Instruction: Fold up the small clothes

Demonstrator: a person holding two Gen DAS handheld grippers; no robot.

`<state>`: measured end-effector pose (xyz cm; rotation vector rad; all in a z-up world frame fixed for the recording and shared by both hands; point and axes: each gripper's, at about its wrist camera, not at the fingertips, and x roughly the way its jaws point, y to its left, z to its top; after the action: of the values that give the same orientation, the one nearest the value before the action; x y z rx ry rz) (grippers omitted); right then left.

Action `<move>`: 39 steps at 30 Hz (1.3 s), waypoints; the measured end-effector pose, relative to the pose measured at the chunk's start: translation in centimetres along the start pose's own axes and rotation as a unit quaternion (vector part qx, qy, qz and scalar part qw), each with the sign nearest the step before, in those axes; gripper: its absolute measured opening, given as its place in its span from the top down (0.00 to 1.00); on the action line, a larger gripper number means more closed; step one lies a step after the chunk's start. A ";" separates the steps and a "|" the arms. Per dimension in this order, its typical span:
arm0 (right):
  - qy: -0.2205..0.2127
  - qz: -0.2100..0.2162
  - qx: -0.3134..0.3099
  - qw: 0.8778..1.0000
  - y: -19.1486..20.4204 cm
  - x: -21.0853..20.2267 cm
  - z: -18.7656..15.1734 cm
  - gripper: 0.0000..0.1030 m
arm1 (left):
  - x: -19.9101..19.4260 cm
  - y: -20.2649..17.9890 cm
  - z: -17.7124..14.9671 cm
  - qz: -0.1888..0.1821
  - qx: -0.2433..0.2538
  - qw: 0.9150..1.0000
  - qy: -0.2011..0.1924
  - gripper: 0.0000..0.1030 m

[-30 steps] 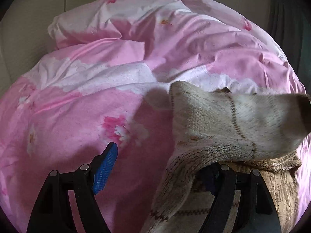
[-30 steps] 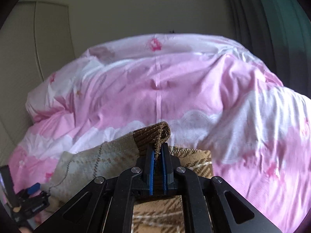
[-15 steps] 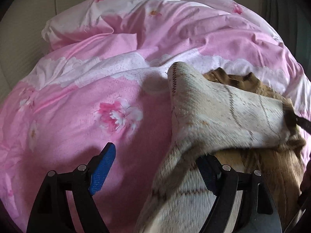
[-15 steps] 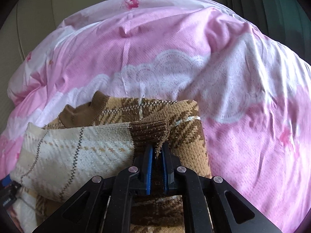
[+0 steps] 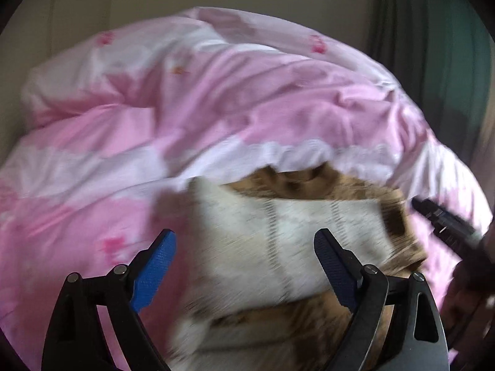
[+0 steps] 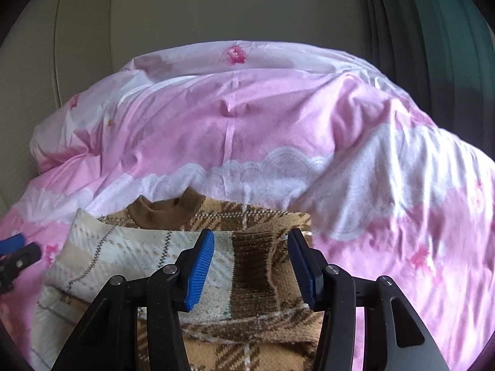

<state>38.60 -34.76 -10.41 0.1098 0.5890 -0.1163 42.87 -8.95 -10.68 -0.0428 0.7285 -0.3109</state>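
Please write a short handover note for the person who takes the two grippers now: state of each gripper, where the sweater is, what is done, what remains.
Left gripper: fingers opening, nothing gripped; the sweater lies below them.
Right gripper: fingers opening, the brown cuff lies loose between them, not pressed.
Sweater: flat on the pink quilt, collar at the far end, one sleeve laid across the chest.
Done: this sleeve folded in.
Left: probably the other sleeve, then folding the body; neither is visible as done.
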 end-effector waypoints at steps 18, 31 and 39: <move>0.113 0.026 -0.029 0.993 1.2 6.3 -4.7 0.50 | 6.6 -0.5 -3.4 -0.021 0.052 0.996 0.072 0.16; 0.015 0.001 0.043 0.999 -0.7 -8.9 -6.5 0.34 | -6.9 0.1 -8.5 0.070 0.058 0.994 0.053 0.15; 0.021 -0.039 0.101 0.994 -2.4 -19.0 -14.8 0.34 | -15.8 2.1 -16.6 0.108 0.004 0.993 0.035 0.15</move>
<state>14.51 -33.69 -12.15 0.2862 0.6221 -0.2492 21.36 -1.17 -13.13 0.0548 0.7941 -0.1083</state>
